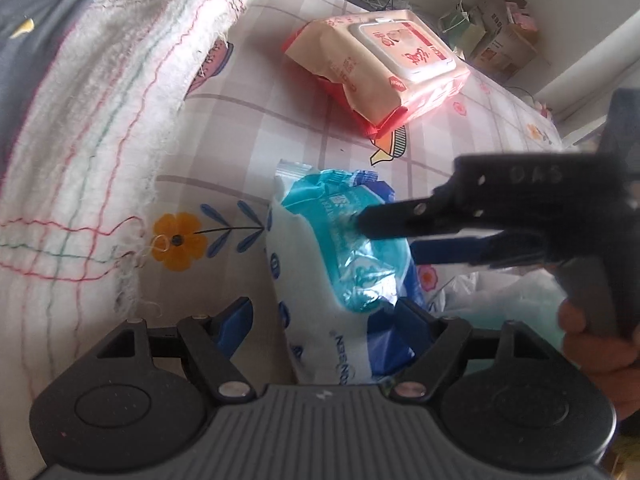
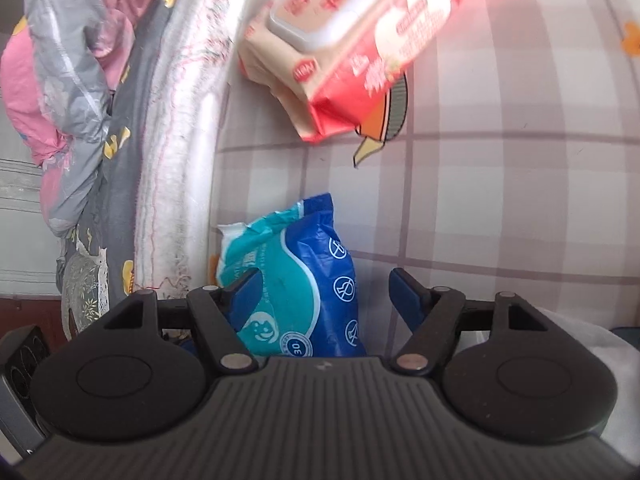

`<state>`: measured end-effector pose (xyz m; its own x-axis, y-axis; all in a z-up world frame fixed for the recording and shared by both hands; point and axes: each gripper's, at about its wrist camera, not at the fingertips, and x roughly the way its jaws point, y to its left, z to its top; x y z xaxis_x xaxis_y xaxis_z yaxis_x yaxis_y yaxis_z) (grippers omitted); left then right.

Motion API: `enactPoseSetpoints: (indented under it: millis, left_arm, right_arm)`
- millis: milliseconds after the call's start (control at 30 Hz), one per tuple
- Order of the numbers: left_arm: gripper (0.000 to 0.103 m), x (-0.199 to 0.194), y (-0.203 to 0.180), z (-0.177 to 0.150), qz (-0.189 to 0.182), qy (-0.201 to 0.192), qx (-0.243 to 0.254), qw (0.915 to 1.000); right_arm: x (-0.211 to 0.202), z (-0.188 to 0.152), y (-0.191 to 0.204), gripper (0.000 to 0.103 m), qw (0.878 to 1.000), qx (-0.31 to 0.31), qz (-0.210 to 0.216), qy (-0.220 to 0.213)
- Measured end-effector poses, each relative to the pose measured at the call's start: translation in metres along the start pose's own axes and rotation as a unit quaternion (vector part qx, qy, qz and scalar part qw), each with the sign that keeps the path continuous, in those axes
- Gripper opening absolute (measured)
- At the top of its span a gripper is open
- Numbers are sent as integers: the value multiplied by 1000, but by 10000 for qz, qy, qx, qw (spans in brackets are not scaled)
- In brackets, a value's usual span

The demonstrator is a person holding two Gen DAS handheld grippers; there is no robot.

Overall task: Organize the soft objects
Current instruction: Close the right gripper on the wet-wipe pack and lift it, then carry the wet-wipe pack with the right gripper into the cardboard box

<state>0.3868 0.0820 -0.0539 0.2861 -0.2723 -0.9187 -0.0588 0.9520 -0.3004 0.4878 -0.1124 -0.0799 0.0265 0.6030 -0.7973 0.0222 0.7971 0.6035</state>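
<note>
A blue and teal wipes pack (image 1: 340,256) lies on the checked bedsheet (image 1: 260,128). My left gripper (image 1: 324,320) hangs over its near end, open, with the pack between the blue pads and not squeezed. My right gripper (image 1: 384,236) reaches in from the right, one finger over the pack's top. In the right wrist view the same pack (image 2: 304,280) sits between the spread fingers of the right gripper (image 2: 324,286), close to the left pad and clear of the right pad. A red and cream wipes pack (image 1: 376,68) with a white lid lies farther back (image 2: 352,40).
A white towel (image 1: 100,140) with coloured stitching runs along the left, beside the blue pack. Pink and grey quilts (image 2: 72,80) are piled behind it. A thin plastic bag (image 1: 500,292) lies at the lower right. Cardboard boxes (image 1: 496,28) stand beyond the bed's far edge.
</note>
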Motion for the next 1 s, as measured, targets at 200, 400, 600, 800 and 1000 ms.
enactPoseSetpoints:
  millis: [200,400,600,800,1000]
  left_arm:
    - [64,7,-4,5,-159,66,-240,9996]
    - [62,-13,-17,6,42,-188,-142,9997]
    - [61,-67,-38,-2,143,-688,-11,9975]
    - [60,-130,-90,-22,-27,-1248,401,9914]
    - [60,-159,-172,-53,-627,-1380,1054,9828]
  right_arm:
    - [10,-1,2,56,9991,31,387,161]
    - [-6,-2,9,48,9985,32,548,7]
    - [-55,-14,31,45,9953,-205,884,-341]
    - [-146,-47,40,43,9869,-541,1180,-955]
    - [-252,-104,-10,43,9768,-368,1274,-1683]
